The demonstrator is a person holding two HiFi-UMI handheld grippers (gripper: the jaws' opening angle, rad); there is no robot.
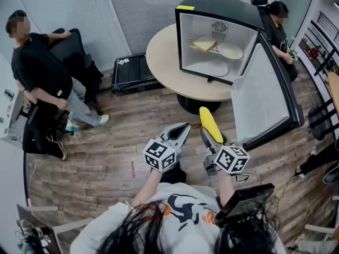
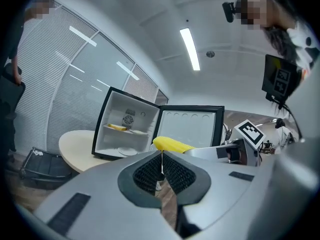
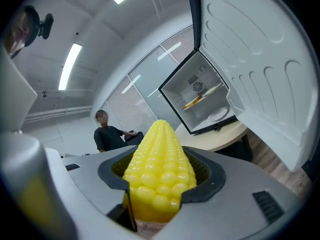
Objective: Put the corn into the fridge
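Note:
My right gripper (image 1: 213, 136) is shut on a yellow corn cob (image 1: 210, 124), which sticks out past the jaws toward the fridge; in the right gripper view the corn (image 3: 159, 173) fills the space between the pads. My left gripper (image 1: 181, 133) is shut with nothing in it, its pads meeting in the left gripper view (image 2: 161, 170). A small black fridge (image 1: 218, 35) stands on the round table (image 1: 164, 61), its door (image 1: 262, 97) swung wide open to the right. Inside lie plates and a yellow item on the shelf (image 1: 204, 44). The corn (image 2: 171, 144) also shows in the left gripper view.
A person in black (image 1: 39, 83) sits at the left by a dark chair (image 1: 71, 49). Another person (image 1: 276, 28) stands behind the fridge at the right. A black flat case (image 1: 130, 73) lies on the wooden floor left of the table.

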